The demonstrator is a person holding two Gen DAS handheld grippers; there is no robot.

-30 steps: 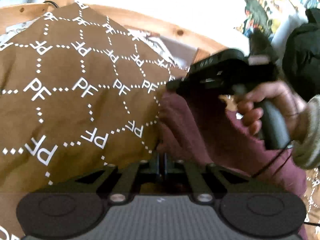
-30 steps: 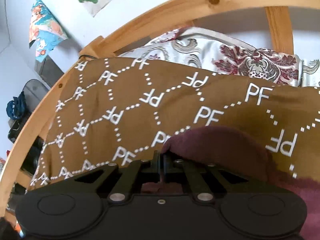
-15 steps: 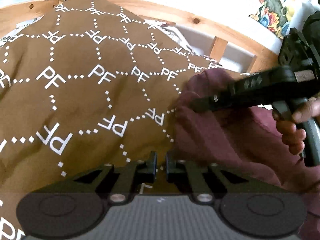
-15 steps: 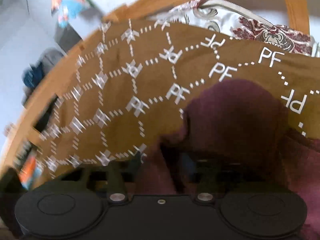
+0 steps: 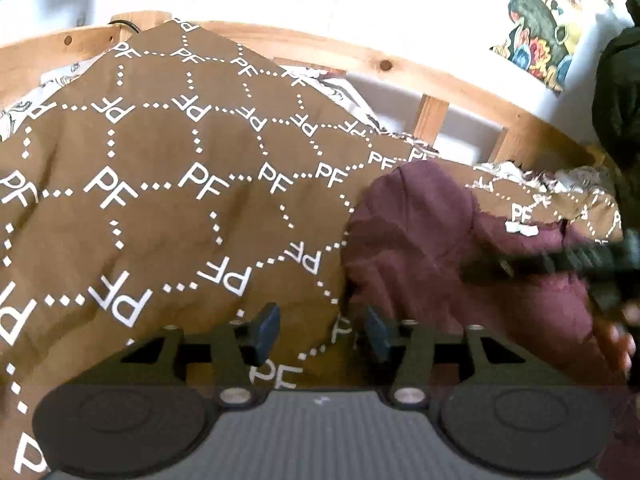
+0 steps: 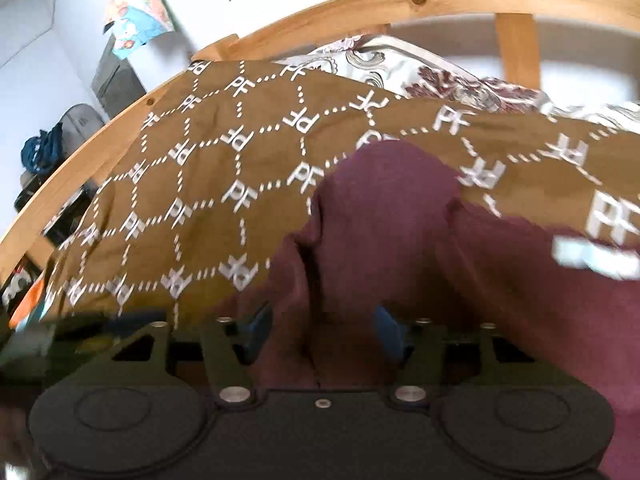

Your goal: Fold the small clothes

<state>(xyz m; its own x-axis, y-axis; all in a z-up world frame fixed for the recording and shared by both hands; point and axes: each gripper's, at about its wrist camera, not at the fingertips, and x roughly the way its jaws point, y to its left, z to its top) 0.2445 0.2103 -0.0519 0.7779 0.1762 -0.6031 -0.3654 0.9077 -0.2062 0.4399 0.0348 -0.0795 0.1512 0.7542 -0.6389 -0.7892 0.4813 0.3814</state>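
A small maroon garment lies on a brown cloth printed with white "PF" letters. My left gripper is open and empty, just left of the garment's near edge. The other gripper's body crosses the garment at the right, blurred. In the right wrist view the maroon garment lies folded in front of my right gripper, which is open with cloth lying between its blue pads. A white label shows on the garment at the right.
A curved wooden frame runs behind the brown cloth, with a patterned white and red fabric under it. A white wall with colourful pictures is behind. Dark items sit at the left beyond the frame.
Both grippers were shut on the maroon garment a second ago and have opened and let it go. Both have drawn back from it; the garment now rests on the brown cloth.
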